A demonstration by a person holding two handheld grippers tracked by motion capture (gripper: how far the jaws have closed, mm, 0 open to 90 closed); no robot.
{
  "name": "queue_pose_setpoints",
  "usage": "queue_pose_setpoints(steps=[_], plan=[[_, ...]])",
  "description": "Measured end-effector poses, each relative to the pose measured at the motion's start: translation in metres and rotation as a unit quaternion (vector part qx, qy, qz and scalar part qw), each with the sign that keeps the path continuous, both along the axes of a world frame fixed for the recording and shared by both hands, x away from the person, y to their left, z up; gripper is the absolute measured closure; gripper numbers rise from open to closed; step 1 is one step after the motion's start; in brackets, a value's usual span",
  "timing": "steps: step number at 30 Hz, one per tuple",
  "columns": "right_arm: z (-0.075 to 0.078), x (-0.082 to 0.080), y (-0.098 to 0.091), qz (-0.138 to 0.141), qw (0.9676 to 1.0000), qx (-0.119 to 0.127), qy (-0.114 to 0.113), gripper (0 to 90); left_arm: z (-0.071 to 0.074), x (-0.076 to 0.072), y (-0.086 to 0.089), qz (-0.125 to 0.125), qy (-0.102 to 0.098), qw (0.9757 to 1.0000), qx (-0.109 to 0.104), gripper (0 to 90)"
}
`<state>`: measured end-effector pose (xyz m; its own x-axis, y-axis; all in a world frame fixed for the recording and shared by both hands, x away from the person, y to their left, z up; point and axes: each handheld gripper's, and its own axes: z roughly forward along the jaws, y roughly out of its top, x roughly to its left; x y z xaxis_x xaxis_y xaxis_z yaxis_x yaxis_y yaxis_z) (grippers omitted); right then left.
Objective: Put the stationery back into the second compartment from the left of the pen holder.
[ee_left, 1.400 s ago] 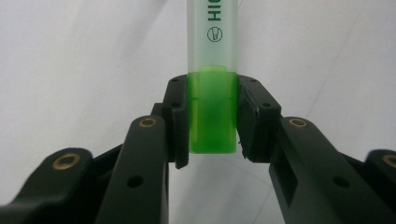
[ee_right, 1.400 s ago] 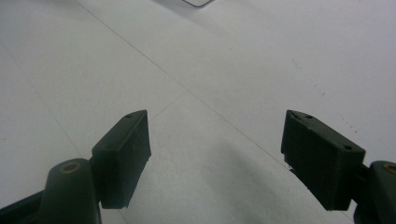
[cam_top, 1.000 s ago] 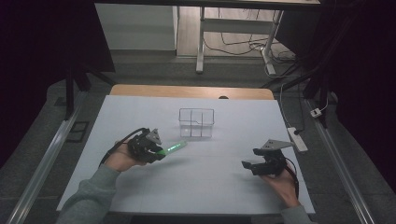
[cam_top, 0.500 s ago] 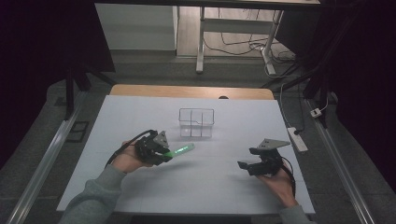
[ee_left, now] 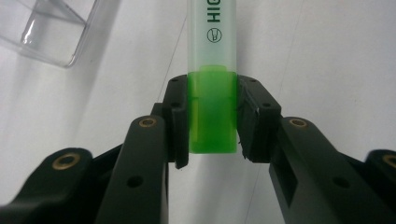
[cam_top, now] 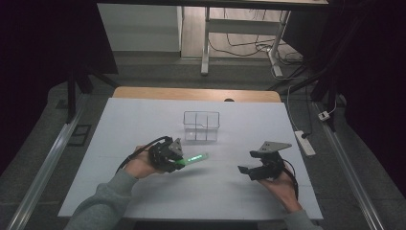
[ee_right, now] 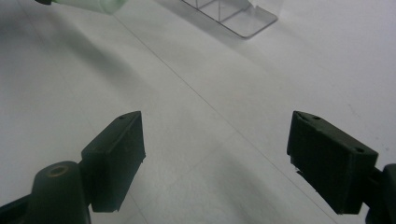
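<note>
Your left gripper [ee_left: 212, 116] squeezes the green end of the highlighter [ee_left: 212, 60] tight between its jaws. The pen pokes out over the white table [cam_top: 143, 120], near the clear plastic box [cam_top: 201, 126] but not touching it. Your right gripper [ee_right: 215, 154] has its jaws spread wide with nothing in them, well apart from the pen.

Dim room, dark surroundings; the white tabletop [cam_top: 143, 124] is evenly lit from above; soft shadows lie under both grippers; gripper views are grainy, nearest parts blurred.
</note>
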<state>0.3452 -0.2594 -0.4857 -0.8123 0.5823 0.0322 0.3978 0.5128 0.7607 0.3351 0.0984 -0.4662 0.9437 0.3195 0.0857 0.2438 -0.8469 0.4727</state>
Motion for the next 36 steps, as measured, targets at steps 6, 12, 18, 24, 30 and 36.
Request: queue_pose_setpoints(steps=[6,12,18,24,30,36], plan=[[0.004,0.000,0.009,0.013,0.9999,0.000,0.001,18.4,0.000,0.000,-0.010,-0.012,-0.003,0.9999,0.004,66.7],[0.005,-0.001,0.018,0.027,0.9996,-0.006,0.002,18.4,0.000,-0.001,-0.018,-0.023,-0.006,0.9997,0.011,66.7],[0.006,-0.001,0.026,0.040,0.9992,-0.006,0.005,18.4,-0.003,0.000,-0.025,-0.027,-0.005,0.9995,0.014,66.6],[0.006,0.000,0.037,0.056,0.9983,-0.016,0.010,18.4,-0.004,0.001,-0.032,-0.038,-0.005,0.9991,0.019,66.6],[0.008,0.002,0.051,0.077,0.9967,-0.025,0.011,18.8,-0.005,0.000,-0.040,-0.056,-0.006,0.9980,0.030,66.6],[0.007,0.004,0.066,0.104,0.9932,-0.047,0.023,19.4,-0.008,0.000,-0.048,-0.066,-0.003,0.9971,0.039,66.6]])
